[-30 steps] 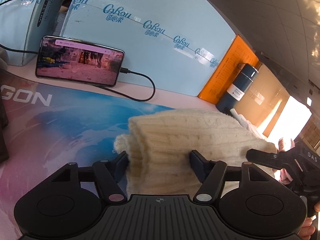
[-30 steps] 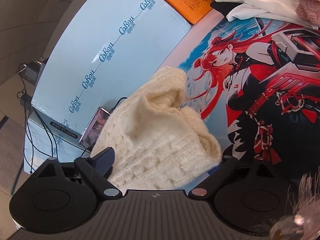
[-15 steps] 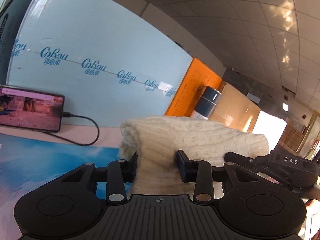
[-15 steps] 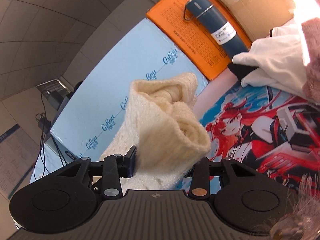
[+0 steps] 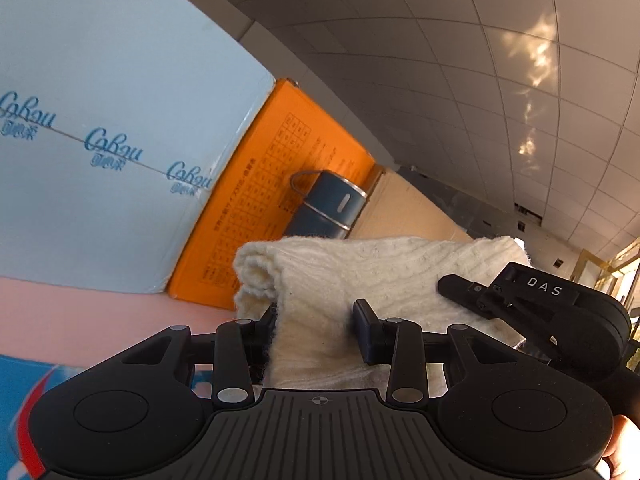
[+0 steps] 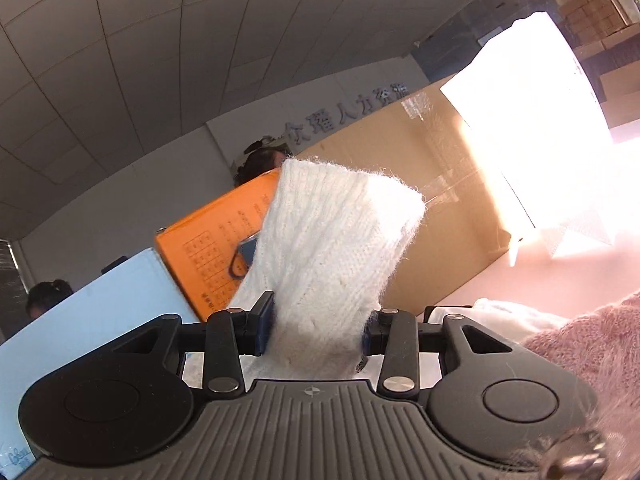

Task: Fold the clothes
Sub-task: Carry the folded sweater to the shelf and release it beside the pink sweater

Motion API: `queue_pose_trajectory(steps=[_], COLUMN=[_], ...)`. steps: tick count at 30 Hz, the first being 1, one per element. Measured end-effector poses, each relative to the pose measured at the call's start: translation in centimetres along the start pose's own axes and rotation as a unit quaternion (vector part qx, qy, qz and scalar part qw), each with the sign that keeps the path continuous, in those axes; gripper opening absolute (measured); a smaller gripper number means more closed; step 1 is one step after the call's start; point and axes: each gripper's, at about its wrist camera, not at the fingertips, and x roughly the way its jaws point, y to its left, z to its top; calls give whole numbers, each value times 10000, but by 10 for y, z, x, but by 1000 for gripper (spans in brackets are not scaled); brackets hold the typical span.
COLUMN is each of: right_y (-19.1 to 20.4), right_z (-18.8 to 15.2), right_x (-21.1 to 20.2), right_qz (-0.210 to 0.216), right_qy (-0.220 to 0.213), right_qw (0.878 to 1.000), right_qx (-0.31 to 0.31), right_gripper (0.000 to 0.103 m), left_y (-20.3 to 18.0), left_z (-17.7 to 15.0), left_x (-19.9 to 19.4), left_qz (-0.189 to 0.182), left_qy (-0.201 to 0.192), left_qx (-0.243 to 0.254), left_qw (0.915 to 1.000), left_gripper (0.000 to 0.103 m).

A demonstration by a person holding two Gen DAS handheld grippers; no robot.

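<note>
A folded cream knitted sweater (image 5: 360,272) is held up off the table between both grippers. My left gripper (image 5: 316,324) is shut on its left end, the knit bulging between the pads. In the right wrist view the same sweater (image 6: 336,240) rises as a thick bundle, and my right gripper (image 6: 318,328) is shut on it. The right gripper (image 5: 532,312) also shows at the right of the left wrist view, its fingers clamped on the sweater's far end.
A pale blue board (image 5: 100,140), an orange box (image 5: 264,184) and a dark blue flask (image 5: 328,208) stand behind. A cardboard box (image 6: 420,184) is at the back right. White cloth (image 6: 508,316) and a pink fuzzy garment (image 6: 580,344) lie at the right. People's heads (image 6: 48,296) show beyond.
Both grippers closed on the sweater and lifted it off the printed mat, swinging to the right. The phone and mat left view; the views now point more level, toward the boxes and ceiling.
</note>
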Motion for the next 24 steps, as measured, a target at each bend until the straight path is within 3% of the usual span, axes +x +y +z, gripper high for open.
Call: queue_pose_trajectory(steps=[4, 9, 15, 16, 21, 24], right_y=[-25, -33, -20, -21, -22, -24], right_z=[-12, -36, -56, -59, -65, -66], right_x=[28, 48, 57, 58, 56, 47], right_qz=[-499, -1069, -1629, -1681, -1670, -1341], right_qy=[226, 797, 1036, 1055, 950, 727], right_qw=[9985, 9909, 9752, 9734, 9721, 9797], right_qx=[-88, -194, -1079, -1141, -1344, -1298], right_gripper=[37, 45, 57, 59, 66, 81], left_y=[3, 1, 5, 6, 12, 10], left_z=[-20, -31, -32, -32, -31, -27], left_x=[33, 34, 39, 38, 34, 23], left_qz=[257, 641, 959, 1025, 1044, 1132], left_qy=[470, 704, 955, 960, 929, 555], left_qx=[-97, 257, 270, 251, 91, 91], left_qw=[9985, 9951, 9904, 9898, 9901, 9920], left_gripper=[36, 40, 61, 71, 81, 88])
